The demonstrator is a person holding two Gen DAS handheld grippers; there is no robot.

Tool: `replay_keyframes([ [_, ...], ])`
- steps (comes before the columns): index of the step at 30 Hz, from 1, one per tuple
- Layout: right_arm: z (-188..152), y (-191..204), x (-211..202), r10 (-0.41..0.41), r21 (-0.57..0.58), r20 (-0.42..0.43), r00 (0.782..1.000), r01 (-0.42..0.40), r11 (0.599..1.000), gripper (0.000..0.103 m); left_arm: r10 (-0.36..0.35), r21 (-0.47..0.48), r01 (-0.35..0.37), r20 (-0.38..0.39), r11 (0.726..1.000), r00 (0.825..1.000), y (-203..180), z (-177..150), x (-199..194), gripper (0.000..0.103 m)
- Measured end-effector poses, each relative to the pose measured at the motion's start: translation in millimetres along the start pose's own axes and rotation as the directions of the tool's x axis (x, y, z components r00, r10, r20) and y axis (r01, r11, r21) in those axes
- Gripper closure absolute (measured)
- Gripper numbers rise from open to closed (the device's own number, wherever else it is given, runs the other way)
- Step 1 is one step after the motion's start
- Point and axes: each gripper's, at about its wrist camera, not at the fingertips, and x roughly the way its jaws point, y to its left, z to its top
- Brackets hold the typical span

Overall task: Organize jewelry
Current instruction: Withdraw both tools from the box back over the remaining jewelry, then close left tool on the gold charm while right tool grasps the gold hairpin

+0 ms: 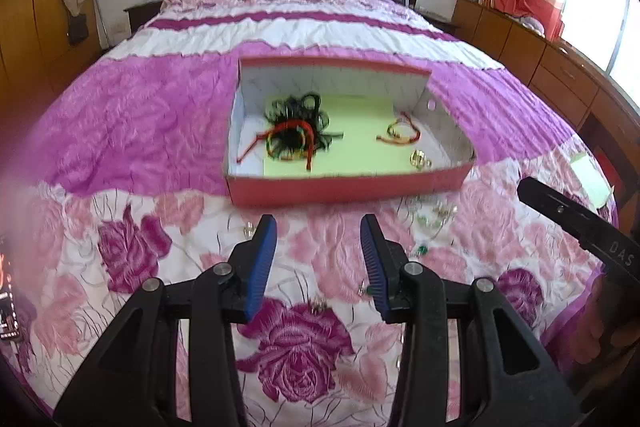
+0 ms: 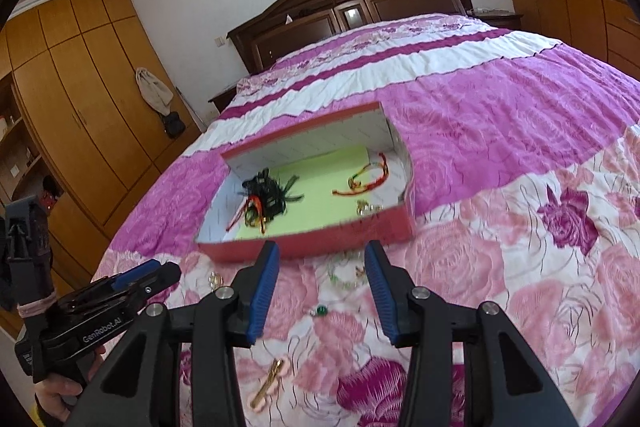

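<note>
My left gripper (image 1: 318, 259) hangs over the floral bedspread (image 1: 132, 131) with its jaws apart and nothing between them. My right gripper (image 2: 322, 283) is released too, empty, just short of the red box (image 2: 320, 247). Loose jewelry (image 2: 344, 275) lies on the cover near the box's front wall, a green bead (image 2: 320, 311) nearer me, a gold clip (image 2: 268, 383) nearest. Inside the box, a dark cord tangle (image 1: 300, 127) sits left, a red-yellow bracelet (image 1: 400, 133) right, and rings (image 1: 420, 159) in the near right corner.
</note>
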Motion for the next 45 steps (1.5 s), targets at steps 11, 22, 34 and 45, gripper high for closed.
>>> replay_keyframes([
  [11,-27,-7,9,-0.007,0.023,-0.085,0.996,0.009,1.000,0.055,0.006,0.021,-0.004,-0.104,1.000,0.995,-2,-30,19,0.068],
  [22,-45,-13,17,-0.016,0.045,-0.144,0.989,0.022,0.999,0.055,-0.005,0.022,0.009,-0.186,1.000,0.982,-2,-51,43,0.069],
  [34,-55,-11,21,-0.020,0.044,-0.181,0.983,0.028,0.999,0.055,-0.018,0.008,0.020,-0.190,1.000,0.982,2,-54,56,0.096],
  [45,-60,10,24,-0.012,0.014,-0.226,0.974,0.016,1.000,0.055,-0.020,0.020,0.023,-0.151,1.000,0.988,5,-51,39,0.096],
])
